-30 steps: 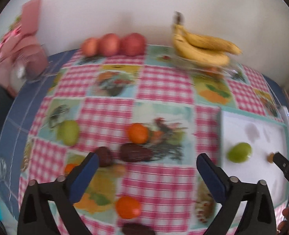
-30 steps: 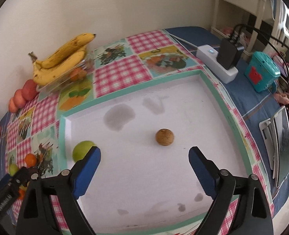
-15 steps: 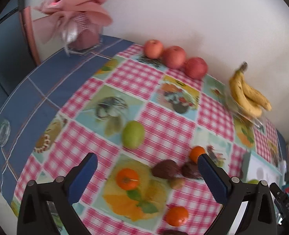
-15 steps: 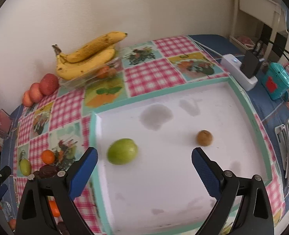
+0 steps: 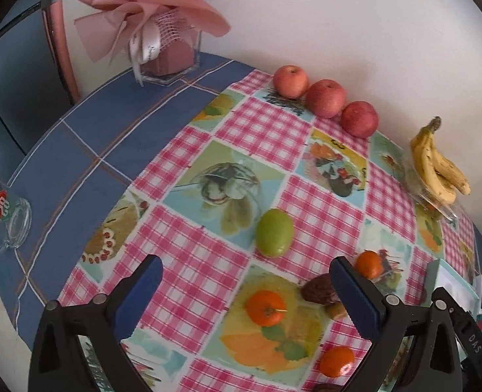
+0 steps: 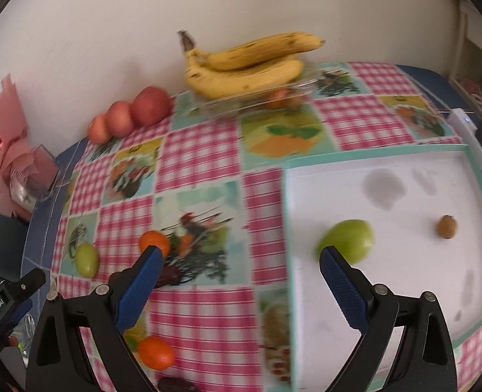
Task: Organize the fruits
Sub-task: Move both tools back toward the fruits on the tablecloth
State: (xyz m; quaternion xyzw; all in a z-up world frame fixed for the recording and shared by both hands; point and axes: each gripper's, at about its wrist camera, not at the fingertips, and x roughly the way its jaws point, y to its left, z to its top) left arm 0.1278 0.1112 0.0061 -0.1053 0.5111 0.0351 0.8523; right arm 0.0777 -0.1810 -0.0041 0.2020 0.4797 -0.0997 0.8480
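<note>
Left wrist view: the left gripper (image 5: 245, 297) hangs over the checked cloth of the desk (image 5: 188, 281) with its blue fingers (image 5: 139, 294) spread wide and nothing between them. The green fruit (image 5: 274, 232) lies just above the gap in the frame, slightly right of centre, its long axis tilted a little from upright in the picture, so it runs roughly along the line the fingers point. A mandarin (image 5: 266, 307) sits lower, inside the gap near the right finger, with a dark brown fruit (image 5: 317, 289) just beside it.

Right wrist view shows the right gripper (image 6: 237, 266) also spread and empty, straddling the left edge of the white tray (image 6: 404, 294). A second green fruit (image 6: 347, 240) and a small brown fruit (image 6: 447, 226) already lie in that tray, well apart.

Judging by this, the left hand is the nearer one to the loose fruits on the cloth. It looks steeply angled down toward the desk, and the green fruit would likely need only a short reach forward, taken across its narrow width.
</note>
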